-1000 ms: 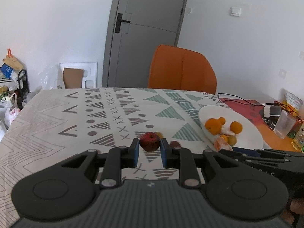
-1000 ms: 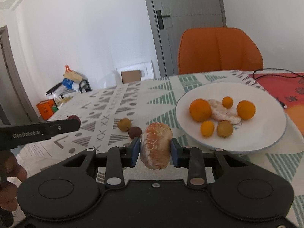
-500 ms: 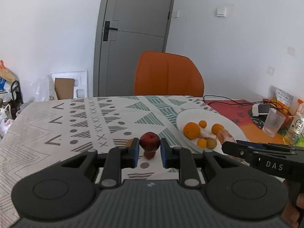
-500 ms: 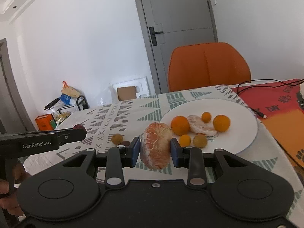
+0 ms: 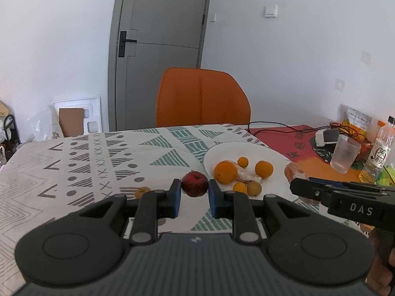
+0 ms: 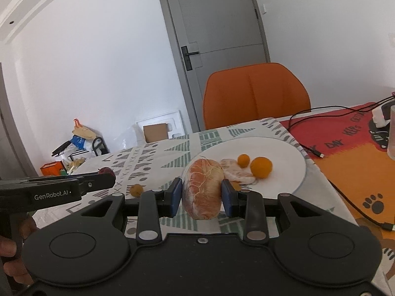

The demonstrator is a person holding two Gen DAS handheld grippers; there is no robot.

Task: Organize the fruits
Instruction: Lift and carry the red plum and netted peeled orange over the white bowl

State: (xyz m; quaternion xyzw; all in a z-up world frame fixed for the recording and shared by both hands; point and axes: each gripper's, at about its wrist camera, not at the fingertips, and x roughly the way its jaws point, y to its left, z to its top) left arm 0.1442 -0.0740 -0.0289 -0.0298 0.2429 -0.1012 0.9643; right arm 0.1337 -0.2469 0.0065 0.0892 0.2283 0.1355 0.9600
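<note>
Left gripper (image 5: 194, 198) is clamped on a small dark red apple (image 5: 194, 183), blue pads pressed against both sides, and it's held up off the patterned tablecloth (image 5: 98, 162). Right gripper (image 6: 201, 198) is squeezing a peeled citrus fruit (image 6: 203, 188), pith strings all over it, also up in the air, right in front of the near edge of the white plate (image 6: 284, 153).

On that plate: a big orange (image 5: 225, 172), a second round orange (image 6: 261, 167), a tiny one (image 6: 243, 160), a pile of peeled segments (image 6: 234, 172), plus a small yellow-orange fruit (image 5: 239, 187) and a brownish one (image 5: 254, 188) near the front rim. One little brownish-yellow fruit (image 5: 142, 192) sits alone on the cloth, left of the plate.

Further back there's an orange chair (image 5: 201, 98) at the far side of the table, a grey door (image 5: 160, 49), and off to the right a clear plastic cup (image 5: 345, 153) and a bottle (image 5: 376, 157).
</note>
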